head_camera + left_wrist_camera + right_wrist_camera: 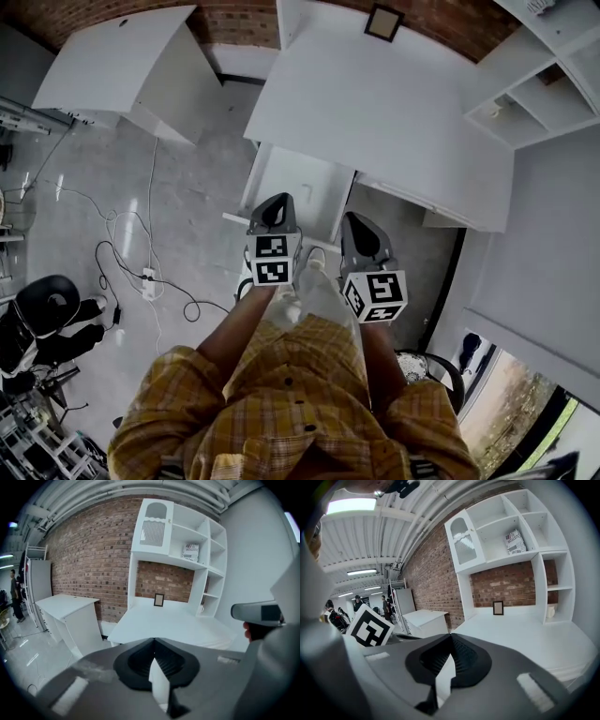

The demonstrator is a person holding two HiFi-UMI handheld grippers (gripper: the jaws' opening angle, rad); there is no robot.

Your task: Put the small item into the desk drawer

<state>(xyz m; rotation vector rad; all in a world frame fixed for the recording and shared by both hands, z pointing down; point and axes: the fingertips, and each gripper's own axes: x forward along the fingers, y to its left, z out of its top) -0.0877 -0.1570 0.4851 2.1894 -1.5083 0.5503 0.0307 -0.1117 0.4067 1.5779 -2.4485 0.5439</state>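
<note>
tools (276, 201) (356, 221) 2 | desk (375, 112) 1 | picture frame (384, 22) 1 | low cabinet (112, 66) 1 | book (515, 542) 1

Left gripper (277, 204) and right gripper (356, 225) are held side by side, near each other, their tips toward the front edge of the white desk (394, 122). The person's yellow checked shirt (291, 403) fills the lower frame. A small dark-framed picture (384, 22) stands at the desk's far edge by the brick wall (234, 21). A second white desk (117, 66) stands well apart at upper left, with cables (141, 272) on the grey floor (187, 187).
</note>
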